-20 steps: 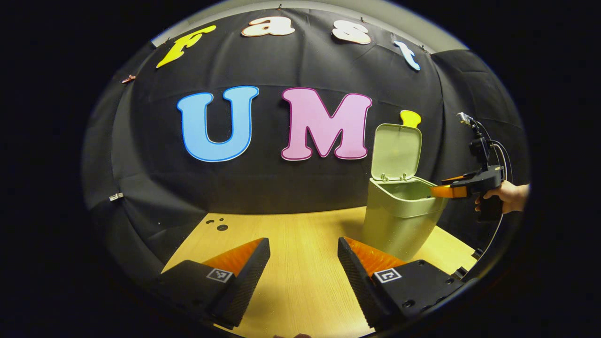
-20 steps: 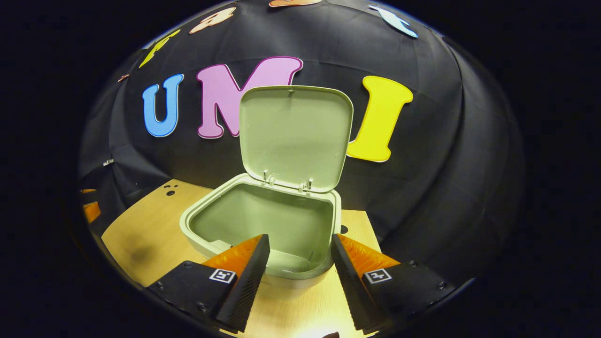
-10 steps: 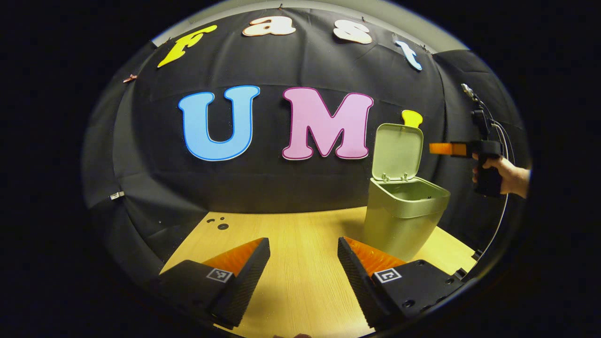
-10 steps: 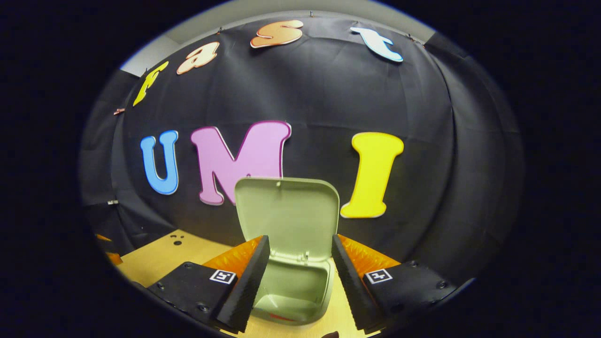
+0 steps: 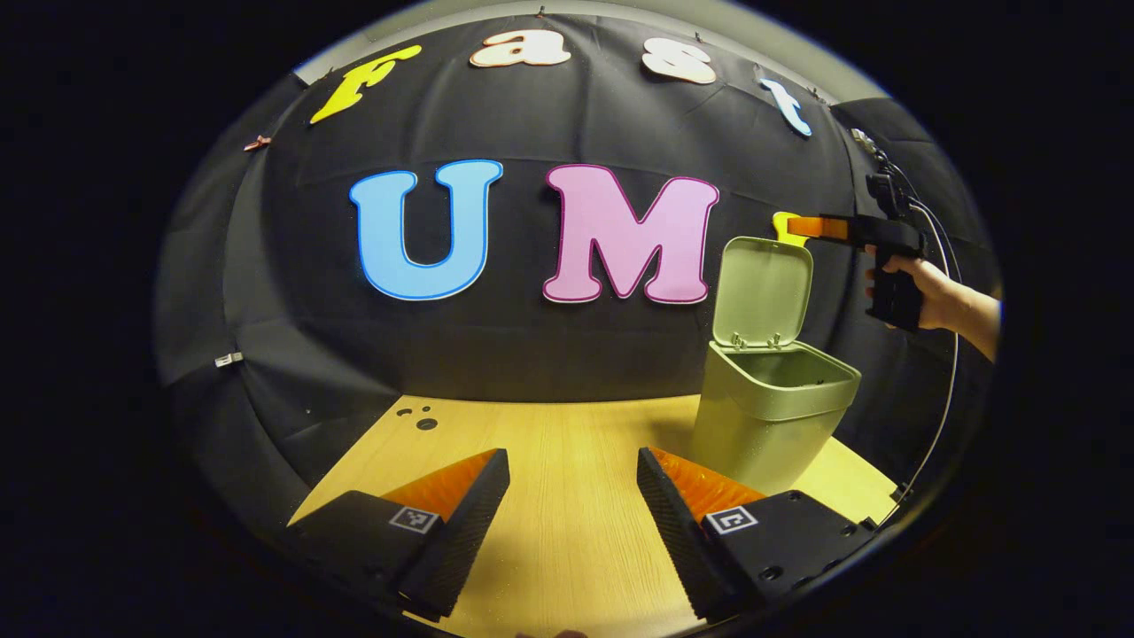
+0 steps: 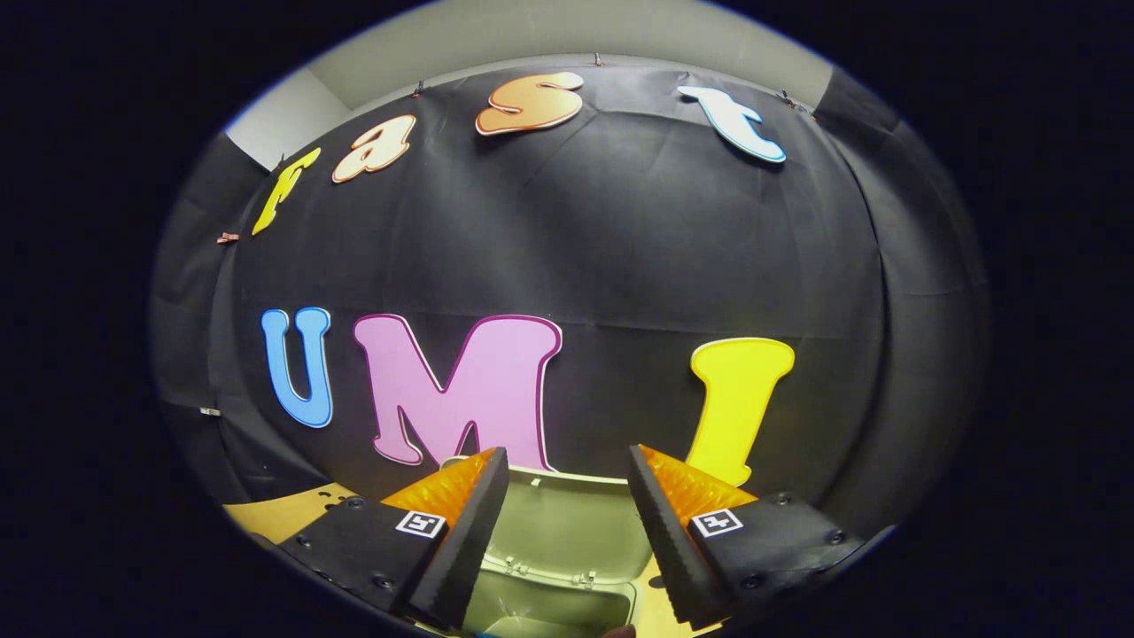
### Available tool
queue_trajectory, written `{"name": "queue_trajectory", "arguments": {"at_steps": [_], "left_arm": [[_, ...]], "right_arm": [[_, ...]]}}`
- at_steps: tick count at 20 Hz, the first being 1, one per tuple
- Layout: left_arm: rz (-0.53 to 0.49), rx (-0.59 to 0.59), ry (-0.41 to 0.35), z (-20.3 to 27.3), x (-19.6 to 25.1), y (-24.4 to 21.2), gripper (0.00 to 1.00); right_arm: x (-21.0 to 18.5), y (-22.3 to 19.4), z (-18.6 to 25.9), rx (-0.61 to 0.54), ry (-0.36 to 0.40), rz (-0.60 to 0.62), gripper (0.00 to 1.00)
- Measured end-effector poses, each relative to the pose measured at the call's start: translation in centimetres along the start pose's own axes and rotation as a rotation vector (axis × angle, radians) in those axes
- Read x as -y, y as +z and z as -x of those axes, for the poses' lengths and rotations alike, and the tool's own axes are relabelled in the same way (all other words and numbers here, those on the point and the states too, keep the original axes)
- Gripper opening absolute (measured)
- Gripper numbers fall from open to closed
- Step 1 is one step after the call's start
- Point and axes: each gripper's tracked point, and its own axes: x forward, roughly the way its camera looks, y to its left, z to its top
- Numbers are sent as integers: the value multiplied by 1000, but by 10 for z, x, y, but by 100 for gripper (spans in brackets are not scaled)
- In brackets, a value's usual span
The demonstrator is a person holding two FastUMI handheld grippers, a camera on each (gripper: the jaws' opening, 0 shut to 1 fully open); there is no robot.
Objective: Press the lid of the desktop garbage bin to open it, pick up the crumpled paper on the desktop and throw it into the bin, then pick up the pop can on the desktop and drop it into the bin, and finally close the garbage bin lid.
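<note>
Bin (image 5: pixel 769 416) lid (image 5: pixel 762 292) up; R gripper (image 5: pixel 802 227) prob. above.

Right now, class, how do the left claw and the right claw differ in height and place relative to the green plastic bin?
The left claw sits low over the wooden table, beside the green plastic bin. The right claw is raised level with the top edge of the bin's upright lid. Both are open and empty.

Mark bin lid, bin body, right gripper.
bin lid (image 5: pixel 762 292), left gripper view, inner face.
bin body (image 5: pixel 762 439), left gripper view, front wall.
right gripper (image 5: pixel 802 227), left gripper view, between fingertips.
</note>
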Motion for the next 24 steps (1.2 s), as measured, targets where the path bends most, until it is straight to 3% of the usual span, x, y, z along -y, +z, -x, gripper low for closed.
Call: {"name": "queue_trajectory", "arguments": {"at_steps": [13,24], "left_arm": [[10,-15,57,7,-9,-5,94],[13,-9,-5,12,2,-6,94]], "right_arm": [[6,-20,-31,-18,-28,-36,87],[-14,-34,35,-114,20,-27,87]]}}
